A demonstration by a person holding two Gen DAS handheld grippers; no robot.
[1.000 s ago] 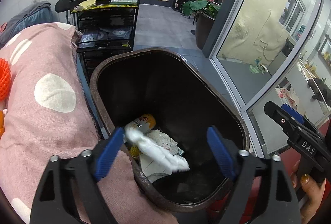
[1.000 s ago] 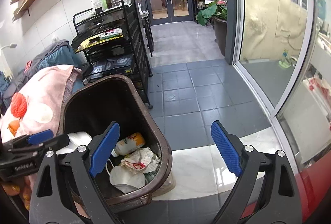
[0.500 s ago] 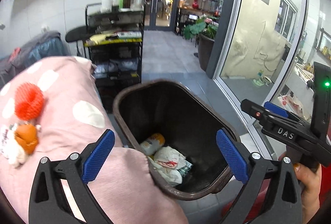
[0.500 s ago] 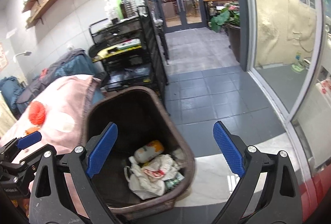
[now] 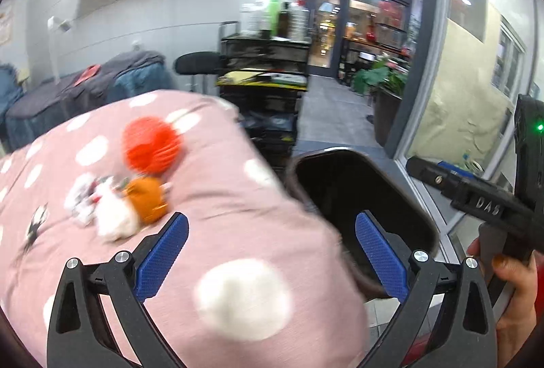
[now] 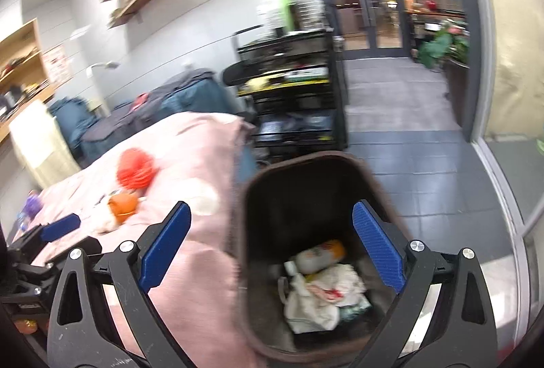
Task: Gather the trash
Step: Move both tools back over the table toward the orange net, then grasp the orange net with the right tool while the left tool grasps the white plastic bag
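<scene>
Now both the left gripper (image 5: 270, 254) and right gripper (image 6: 272, 244) gape empty, their jaws having just been opening, the brown bin (image 6: 370, 184) at four o'clock of the pink spotted cloth (image 5: 217, 198).

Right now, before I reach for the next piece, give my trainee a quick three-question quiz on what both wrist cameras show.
1. True or false: the left gripper holds a crumpled tissue.
2. What lies in the brown bin? A) nothing B) a bottle and crumpled paper C) shoes
3. Fill in: the orange net ball rests on the pink ____ cloth.

Key:
1. False. Its jaws stand wide with nothing between them; so do the right gripper's, which have just been opening.
2. B. The bottle lies above the crumpled paper.
3. Polka-dot (white spots).
</scene>
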